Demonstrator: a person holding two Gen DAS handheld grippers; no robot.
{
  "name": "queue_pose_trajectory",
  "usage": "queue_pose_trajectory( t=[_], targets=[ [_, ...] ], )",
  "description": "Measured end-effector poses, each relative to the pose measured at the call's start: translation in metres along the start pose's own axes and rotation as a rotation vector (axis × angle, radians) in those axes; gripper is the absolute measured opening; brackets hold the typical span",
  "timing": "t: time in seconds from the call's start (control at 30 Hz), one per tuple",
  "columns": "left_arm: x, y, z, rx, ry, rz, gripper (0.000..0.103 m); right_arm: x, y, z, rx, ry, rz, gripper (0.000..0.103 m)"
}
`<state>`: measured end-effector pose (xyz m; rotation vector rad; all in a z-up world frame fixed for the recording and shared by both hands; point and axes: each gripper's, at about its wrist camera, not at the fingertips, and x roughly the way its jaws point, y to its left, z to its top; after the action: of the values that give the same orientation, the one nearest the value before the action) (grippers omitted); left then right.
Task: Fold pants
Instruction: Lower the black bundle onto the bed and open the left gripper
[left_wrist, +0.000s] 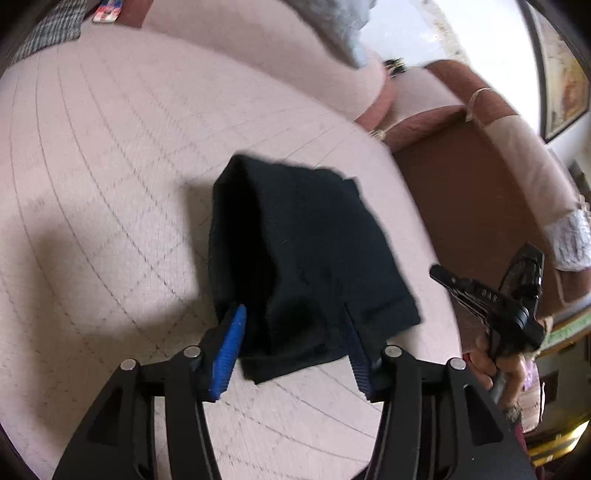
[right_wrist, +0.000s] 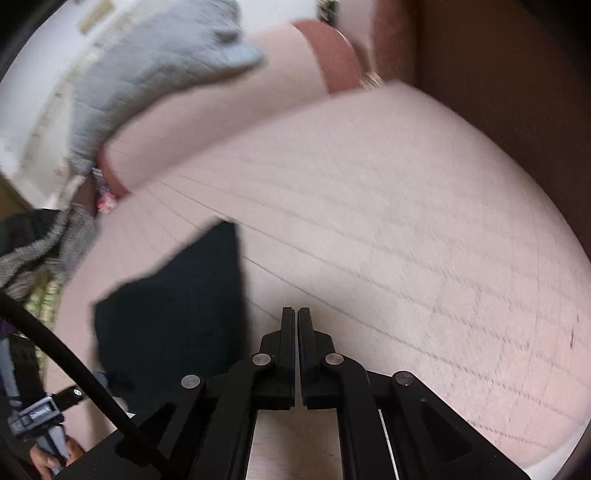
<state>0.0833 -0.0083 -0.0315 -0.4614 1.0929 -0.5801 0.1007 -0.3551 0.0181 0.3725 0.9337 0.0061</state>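
Your left tongs stand spread wide, blue-padded fingers on either side of the near end of the folded black pants, gripping nothing. The pants lie in a compact bundle on the pink quilted bed, near its right edge and well short of the pillow at the head. Your right tongs are clenched empty, fingers pressed together, hovering over bare quilt just right of the pants. A grey blanket drapes over the pillow. Both views are motion-blurred.
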Motion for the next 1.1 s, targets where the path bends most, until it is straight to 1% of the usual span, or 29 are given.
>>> queue_pose_trajectory(
  t=[0.07, 0.13, 0.2, 0.27, 0.33, 0.37, 0.4, 0.43, 0.47, 0.57, 0.6, 0.67, 0.77, 0.83, 0.9, 0.93, 1.03, 1.1],
  targets=[
    [-0.012, -0.005, 0.01, 0.002, -0.04, -0.01, 0.056, -0.004, 0.013, 0.009, -0.01, -0.006, 0.09, 0.006],
    [-0.014, -0.007, 0.021, -0.008, -0.071, -0.003, 0.057, 0.003, 0.029, 0.013, -0.008, 0.028, 0.184, 0.007],
    [-0.01, -0.008, 0.029, -0.02, -0.08, 0.006, 0.058, 0.015, 0.049, 0.018, -0.015, 0.066, 0.26, 0.007],
    [0.0, -0.012, 0.039, -0.018, -0.086, 0.002, 0.058, 0.03, 0.07, 0.016, -0.027, 0.087, 0.303, 0.007],
    [0.011, -0.015, 0.046, -0.011, -0.084, 0.006, 0.058, 0.051, 0.085, 0.019, -0.028, 0.122, 0.313, 0.007],
    [0.02, -0.017, 0.049, -0.008, -0.076, 0.014, 0.058, 0.067, 0.09, 0.022, -0.021, 0.15, 0.314, 0.007],
    [0.031, -0.016, 0.052, 0.0, -0.056, 0.044, 0.058, 0.076, 0.091, 0.022, -0.018, 0.171, 0.308, 0.011],
    [0.039, -0.014, 0.052, 0.001, -0.038, 0.073, 0.058, 0.094, 0.091, 0.027, -0.014, 0.207, 0.283, 0.015],
    [0.045, -0.011, 0.05, 0.001, -0.021, 0.089, 0.058, 0.11, 0.091, 0.03, -0.009, 0.235, 0.242, 0.015],
    [0.058, -0.001, 0.041, 0.01, 0.005, 0.134, 0.059, 0.145, 0.082, 0.043, 0.006, 0.278, 0.131, 0.013],
    [0.061, 0.003, 0.038, 0.006, 0.013, 0.129, 0.059, 0.15, 0.08, 0.047, 0.024, 0.282, 0.119, 0.011],
    [0.057, 0.007, 0.035, 0.014, -0.008, 0.108, 0.059, 0.16, 0.077, 0.059, 0.056, 0.279, 0.099, 0.009],
    [0.048, 0.004, 0.035, 0.019, 0.014, 0.087, 0.059, 0.166, 0.08, 0.065, 0.018, 0.291, 0.068, 0.008],
    [0.035, 0.002, 0.035, 0.026, -0.014, 0.061, 0.06, 0.158, 0.088, 0.064, -0.032, 0.263, 0.042, 0.01],
    [0.022, 0.004, 0.036, 0.009, -0.046, 0.036, 0.063, 0.137, 0.09, 0.061, -0.069, 0.194, 0.0, 0.014],
    [0.016, 0.006, 0.037, -0.008, -0.066, 0.028, 0.063, 0.12, 0.092, 0.055, -0.09, 0.158, -0.006, 0.018],
    [0.009, 0.013, 0.043, -0.042, -0.109, 0.037, 0.063, 0.084, 0.092, 0.039, -0.139, 0.117, 0.034, 0.02],
    [0.01, 0.012, 0.049, -0.047, -0.12, 0.048, 0.063, 0.064, 0.09, 0.021, -0.174, 0.103, 0.064, 0.02]
  ],
)
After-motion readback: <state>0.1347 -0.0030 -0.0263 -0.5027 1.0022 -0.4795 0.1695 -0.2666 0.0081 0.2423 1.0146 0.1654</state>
